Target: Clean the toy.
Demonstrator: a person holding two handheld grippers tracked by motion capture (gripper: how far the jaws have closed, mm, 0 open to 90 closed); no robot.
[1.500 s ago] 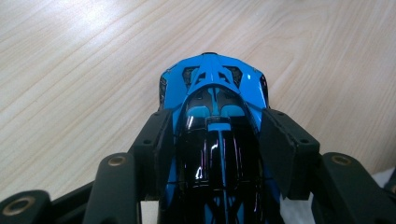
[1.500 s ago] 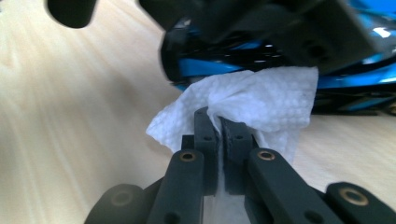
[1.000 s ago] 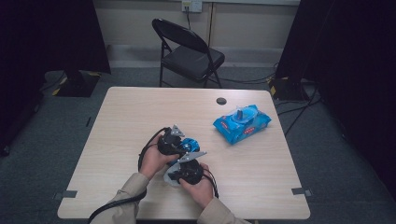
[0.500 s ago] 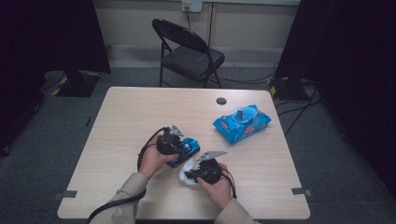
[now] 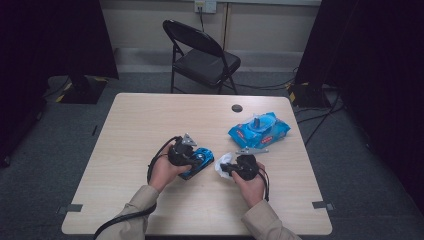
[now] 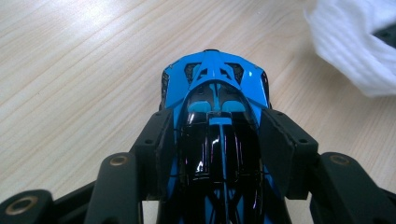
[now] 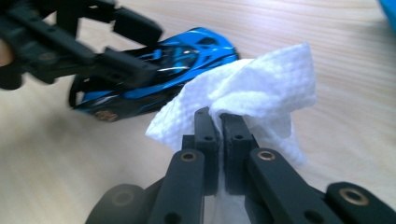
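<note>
High view: toy car (image 5: 196,161) sits on table (image 5: 150,120), clamped in left gripper (image 5: 192,156). Right gripper (image 5: 226,168) holds white wipe (image 5: 223,162) just right of car, not touching it; wipe pack (image 5: 259,130) farther right. Prob. mid-clean, more wiping left.

Left gripper view: pads (image 6: 164,144) grip car's (image 6: 215,107) flanks, nose beyond tips.

Right gripper view: fingers (image 7: 205,135) pinched together on wipe (image 7: 252,95), car (image 7: 159,70) just beyond.

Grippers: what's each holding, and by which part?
Left hand-held gripper clamps the blue toy car across its sides. Right hand-held gripper pinches the white wipe at a bunched fold.
</note>
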